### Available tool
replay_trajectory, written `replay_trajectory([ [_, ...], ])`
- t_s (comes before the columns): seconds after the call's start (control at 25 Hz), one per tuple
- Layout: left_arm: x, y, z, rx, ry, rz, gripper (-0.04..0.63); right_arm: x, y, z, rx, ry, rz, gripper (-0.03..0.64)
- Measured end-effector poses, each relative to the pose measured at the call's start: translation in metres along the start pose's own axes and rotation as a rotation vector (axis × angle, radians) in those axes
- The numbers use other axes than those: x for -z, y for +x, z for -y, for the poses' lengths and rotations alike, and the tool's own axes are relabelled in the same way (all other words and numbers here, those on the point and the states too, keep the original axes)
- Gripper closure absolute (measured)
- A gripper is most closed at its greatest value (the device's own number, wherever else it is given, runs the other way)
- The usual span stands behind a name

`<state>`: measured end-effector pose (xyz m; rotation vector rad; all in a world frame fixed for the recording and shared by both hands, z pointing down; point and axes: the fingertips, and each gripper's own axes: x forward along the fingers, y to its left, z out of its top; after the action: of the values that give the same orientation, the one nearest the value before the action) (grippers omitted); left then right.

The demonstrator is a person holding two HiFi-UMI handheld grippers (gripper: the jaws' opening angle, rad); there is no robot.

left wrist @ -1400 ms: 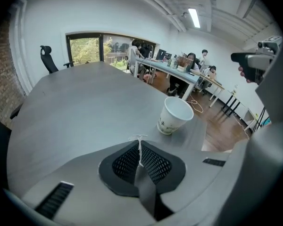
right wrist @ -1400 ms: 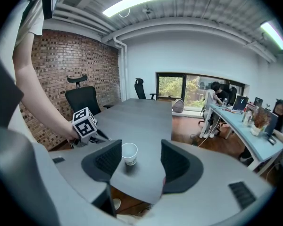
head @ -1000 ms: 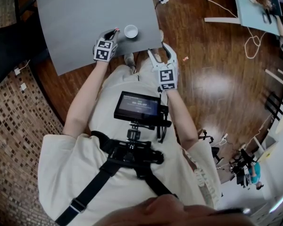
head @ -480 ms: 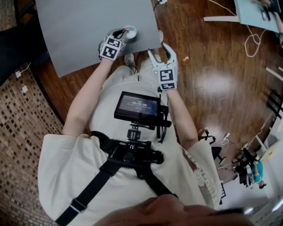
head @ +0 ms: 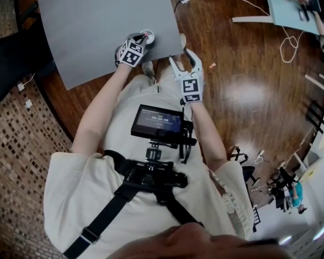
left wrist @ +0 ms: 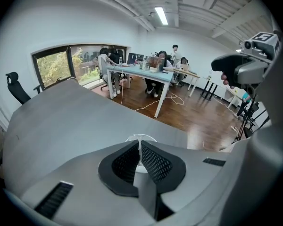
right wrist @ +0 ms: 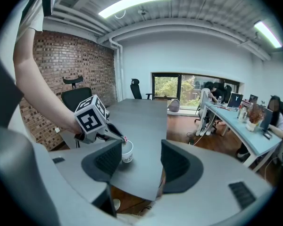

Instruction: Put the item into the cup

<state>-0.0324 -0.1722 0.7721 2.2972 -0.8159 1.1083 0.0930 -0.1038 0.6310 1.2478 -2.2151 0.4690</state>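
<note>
Two grippers show in the head view; which one is working? (STUDENT)

TUTOR: Head view: the left gripper (head: 142, 37) reaches over the near right corner of the flat grey table (head: 92, 20). Its tips are above the small white paper cup (head: 150, 33). The right gripper (head: 185, 61) hangs just off the table's near edge, further right.

STUDENT: And the item?

TUTOR: Left gripper view: the pads (left wrist: 155, 163) are pressed together on a thin pale item with a pink-red tip (left wrist: 139, 147), held directly above the cup's rim (left wrist: 148, 137). Right gripper view: this gripper's own jaws stand wide apart with nothing between them. Beyond them, the left gripper's tips and the item (right wrist: 125, 139) sit at the cup's (right wrist: 127, 153) rim.

STUDENT: What could go wrong?

TUTOR: Most likely a release over the rim rather than the mouth, so that the light item glances off onto the table. A jaw nudging the cup could also tip it, since nothing steadies it.
</note>
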Motion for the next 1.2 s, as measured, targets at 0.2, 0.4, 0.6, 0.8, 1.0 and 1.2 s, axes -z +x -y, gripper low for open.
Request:
replay_trajectory([
  [0.2, 0.007, 0.005, 0.001, 0.005, 0.014, -0.020, 0.503, 0.002, -0.001, 0.001, 0.004, 0.005, -0.005, 0.339],
  [0.4, 0.011, 0.005, 0.002, 0.005, 0.020, -0.030, 0.460, 0.002, -0.001, 0.001, 0.002, 0.005, -0.007, 0.339],
  [0.6, 0.013, 0.004, 0.006, 0.017, 0.013, -0.023, 0.445, 0.004, 0.000, 0.001, -0.001, 0.006, -0.012, 0.339],
  [0.8, 0.004, -0.010, 0.002, -0.016, 0.010, 0.033, 0.444, -0.003, 0.002, 0.003, -0.007, -0.009, 0.008, 0.339],
  [1.0, -0.004, -0.026, 0.001, -0.045, -0.016, 0.090, 0.445, -0.001, 0.007, 0.006, -0.016, -0.014, 0.015, 0.339],
  [1.2, -0.011, -0.038, 0.004, -0.077, -0.059, 0.151, 0.444, 0.008, 0.015, 0.011, -0.027, -0.020, 0.029, 0.339],
])
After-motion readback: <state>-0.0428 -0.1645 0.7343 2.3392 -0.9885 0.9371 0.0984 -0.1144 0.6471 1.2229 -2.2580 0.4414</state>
